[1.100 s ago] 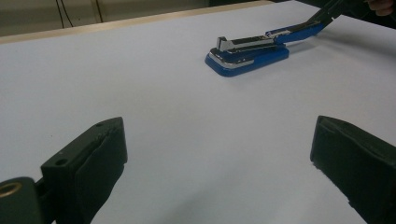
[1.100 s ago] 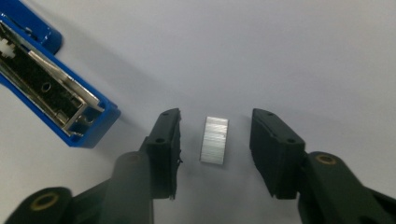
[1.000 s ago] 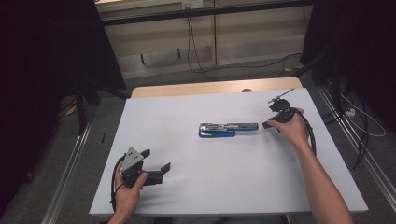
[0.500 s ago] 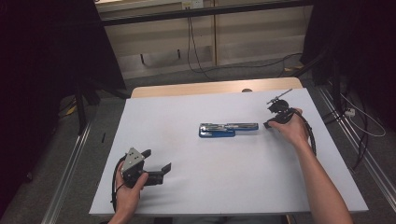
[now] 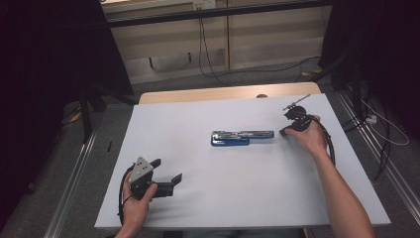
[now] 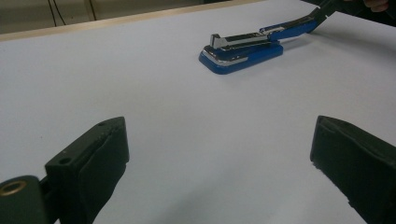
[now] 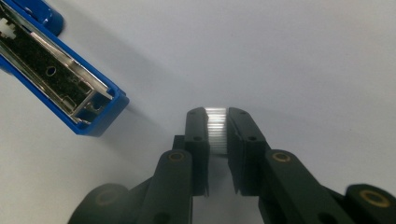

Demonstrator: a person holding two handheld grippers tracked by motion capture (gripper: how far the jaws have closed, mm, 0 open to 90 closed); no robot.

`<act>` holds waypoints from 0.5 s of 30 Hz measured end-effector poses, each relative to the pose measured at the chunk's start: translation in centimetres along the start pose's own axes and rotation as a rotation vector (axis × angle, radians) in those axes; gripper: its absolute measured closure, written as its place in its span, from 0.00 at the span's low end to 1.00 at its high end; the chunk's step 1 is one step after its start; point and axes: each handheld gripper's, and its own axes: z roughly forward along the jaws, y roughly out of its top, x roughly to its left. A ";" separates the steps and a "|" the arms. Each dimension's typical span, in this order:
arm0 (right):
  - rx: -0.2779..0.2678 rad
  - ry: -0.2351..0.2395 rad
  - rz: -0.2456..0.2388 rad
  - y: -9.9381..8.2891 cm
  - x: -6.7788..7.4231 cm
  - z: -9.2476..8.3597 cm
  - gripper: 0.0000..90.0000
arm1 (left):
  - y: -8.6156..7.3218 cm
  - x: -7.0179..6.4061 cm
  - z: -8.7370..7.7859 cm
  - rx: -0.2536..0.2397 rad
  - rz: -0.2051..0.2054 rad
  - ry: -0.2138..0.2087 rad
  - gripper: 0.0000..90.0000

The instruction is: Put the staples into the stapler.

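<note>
Right gripper [image 7: 217, 128] clamped on a small strip of staples [image 7: 216, 129] — jaws just closed in on it, beside the open rear end of the stapler [image 7: 60, 79]. Left gripper [image 6: 219, 154] wide apart, holding nothing, low over the near-left tabletop [image 5: 247, 188]. Stapler [image 5: 241, 138] lay mid-tabletop — blue, opened flat. No readable writing.

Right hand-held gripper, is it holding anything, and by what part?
Yes: the right hand-held gripper is shut on a strip of staples, pads on its two long sides, beside the open stapler.
</note>
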 end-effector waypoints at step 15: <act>-0.030 0.014 0.002 0.0 -0.1 -0.5 0.88 | 0.0 0.1 -0.2 -0.006 -0.008 0.007 0.05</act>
